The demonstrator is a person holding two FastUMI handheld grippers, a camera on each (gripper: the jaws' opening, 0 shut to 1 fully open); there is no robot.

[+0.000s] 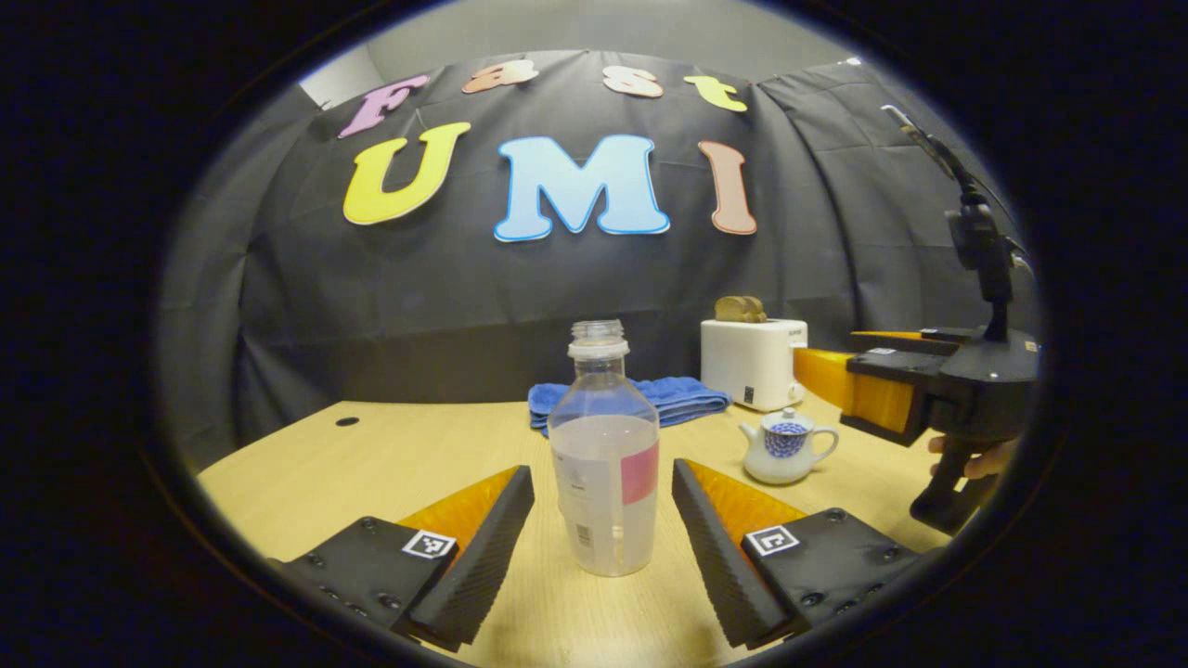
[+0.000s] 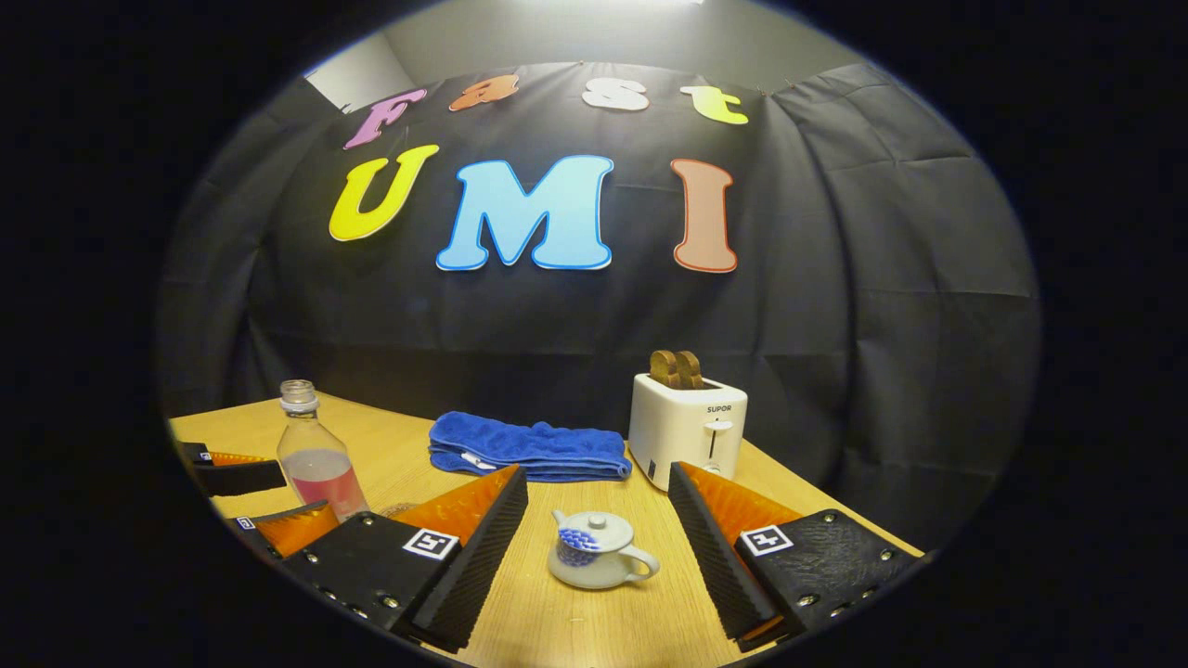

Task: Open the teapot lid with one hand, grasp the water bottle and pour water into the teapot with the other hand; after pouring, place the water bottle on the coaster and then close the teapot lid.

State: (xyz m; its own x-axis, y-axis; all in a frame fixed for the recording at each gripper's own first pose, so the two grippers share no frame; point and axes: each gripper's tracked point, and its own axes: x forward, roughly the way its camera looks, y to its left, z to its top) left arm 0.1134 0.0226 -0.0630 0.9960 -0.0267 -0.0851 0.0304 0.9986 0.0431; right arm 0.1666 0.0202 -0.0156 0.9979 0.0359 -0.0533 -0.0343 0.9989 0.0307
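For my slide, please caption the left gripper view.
Open left gripper flanks the uncapped clear plastic water bottle; white lidded teapot waits beyond.

The one word that can be made out stands on the front of the white toaster in the right gripper view, a short brand mark in dark capitals just above its lever slot. The water bottle carries a label with a pink patch and a small barcode-like block, but its print is too small to make out. Square black-and-white coded markers sit on the left gripper and the right gripper, one on each finger, bearing patterns rather than letters.
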